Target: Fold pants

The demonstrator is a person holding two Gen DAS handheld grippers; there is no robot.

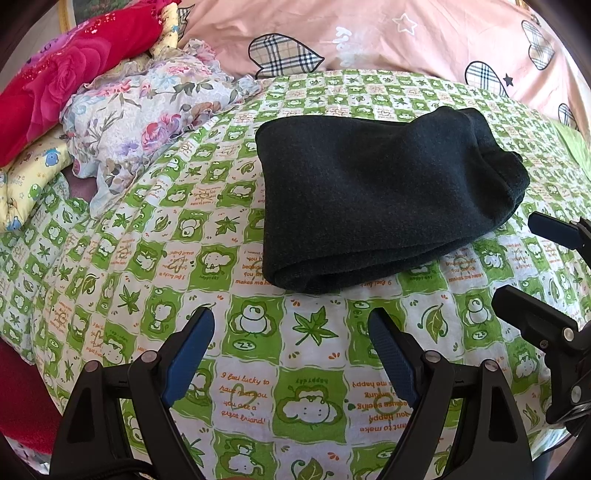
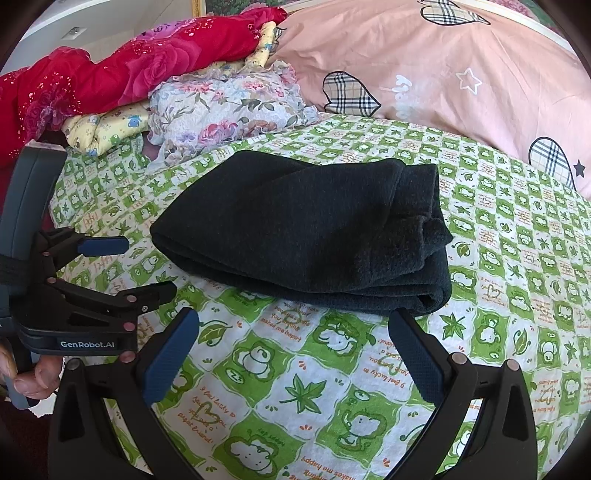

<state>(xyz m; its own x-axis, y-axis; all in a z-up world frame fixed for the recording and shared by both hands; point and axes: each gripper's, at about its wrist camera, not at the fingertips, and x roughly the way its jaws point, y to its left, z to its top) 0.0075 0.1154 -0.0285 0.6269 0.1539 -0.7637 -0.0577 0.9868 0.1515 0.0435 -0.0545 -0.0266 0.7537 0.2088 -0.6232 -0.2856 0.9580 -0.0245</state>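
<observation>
Dark pants [image 1: 384, 195] lie folded into a thick rectangular bundle on the green and white patterned bedsheet [image 1: 258, 343]; they also show in the right wrist view [image 2: 306, 236]. My left gripper [image 1: 291, 317] is open and empty, hovering over the sheet just in front of the bundle. My right gripper [image 2: 291, 321] is open and empty, close to the bundle's near edge. The right gripper also shows at the right edge of the left wrist view [image 1: 524, 258], and the left gripper shows at the left of the right wrist view [image 2: 147, 266].
A pink quilt [image 1: 369, 33] with plaid hearts lies behind the pants. A pile of floral [image 1: 147, 122], red [image 1: 62, 81] and yellow [image 1: 29, 177] bedding sits at the back left. The bed edge drops off at the left.
</observation>
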